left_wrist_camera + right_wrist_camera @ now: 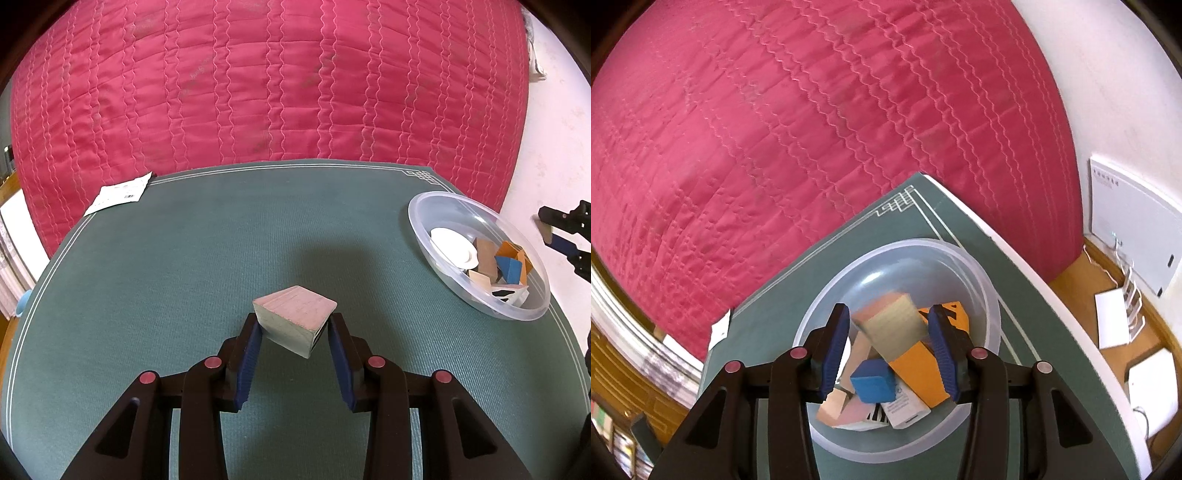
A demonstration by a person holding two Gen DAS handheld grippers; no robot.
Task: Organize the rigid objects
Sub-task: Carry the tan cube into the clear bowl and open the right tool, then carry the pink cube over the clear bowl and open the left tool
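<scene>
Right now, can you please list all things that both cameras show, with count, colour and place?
wood block: 1, pale wood, between the left fingers, above the mat
blurred block: 1, tan and pinkish, between the right fingers, over the bowl; contact unclear
bowl: 1, clear plastic, right far corner of the mat
blue block: 1, blue, in the bowl
orange box: 1, orange, in the bowl
white disc: 1, white, in the bowl
printed box: 1, white with print, in the bowl
mat: 1, green, covers the table
paper: 1, white, left far corner of the mat
quilt: 1, pink-red, behind the table
left gripper: black, blue pads
right gripper: black, blue pads
</scene>
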